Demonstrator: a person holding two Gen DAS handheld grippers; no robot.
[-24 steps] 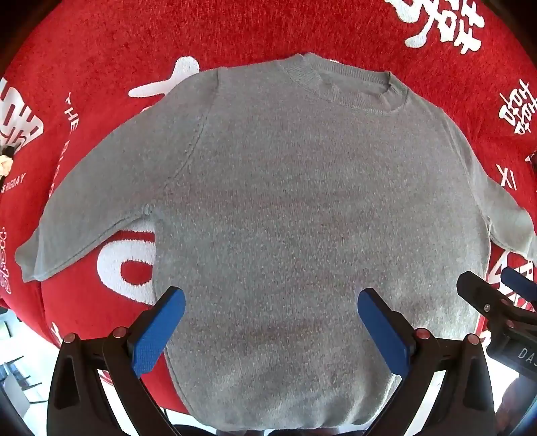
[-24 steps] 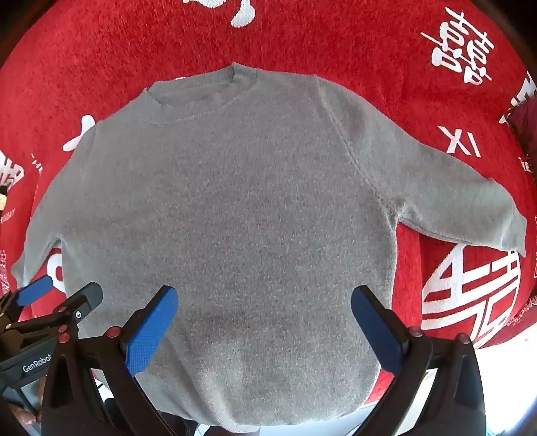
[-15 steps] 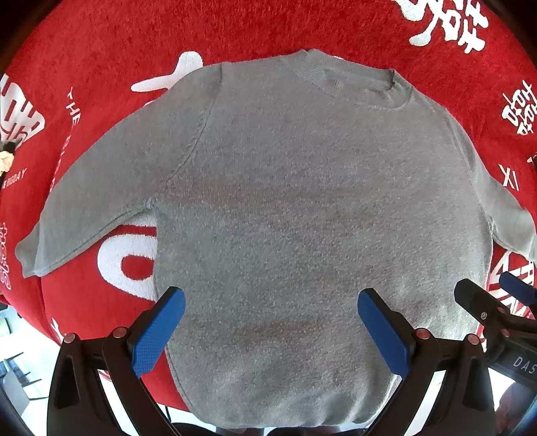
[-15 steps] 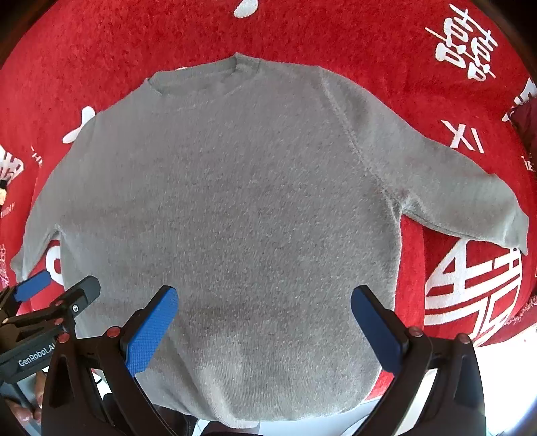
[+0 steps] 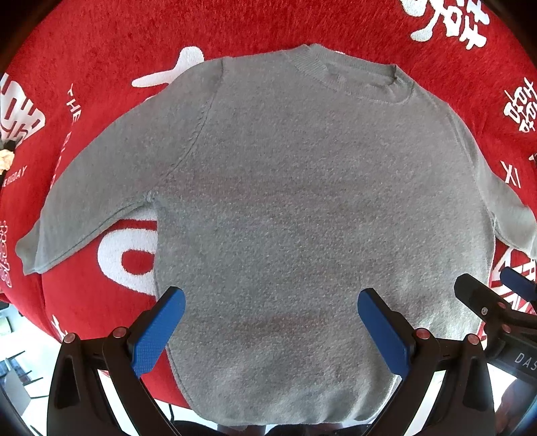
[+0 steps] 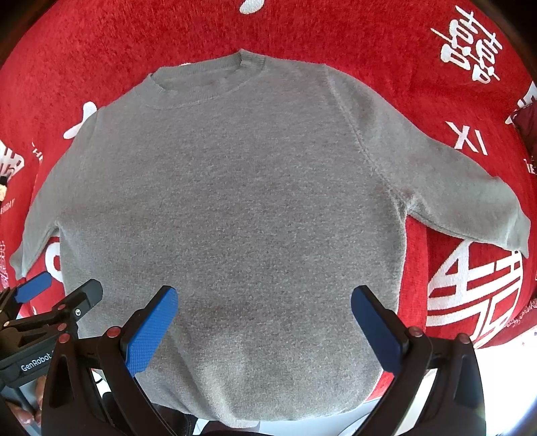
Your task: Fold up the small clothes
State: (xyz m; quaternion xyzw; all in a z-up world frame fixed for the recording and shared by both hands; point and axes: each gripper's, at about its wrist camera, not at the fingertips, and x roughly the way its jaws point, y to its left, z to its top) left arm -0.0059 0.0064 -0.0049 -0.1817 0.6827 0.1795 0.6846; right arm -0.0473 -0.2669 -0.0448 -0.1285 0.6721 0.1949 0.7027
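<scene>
my left gripper (image 5: 271,320) and right gripper (image 6: 264,317) moved slightly forward over grey sweater (image 5: 302,218). sweater now sits lower between my fingers in both views: collar (image 6: 204,84) dropped down frame, hem slid nearer claw base. less red cloth (image 6: 302,26) showing beyond collar in right view. other claw crept a bit further into each view's side. jaw spread same.
</scene>
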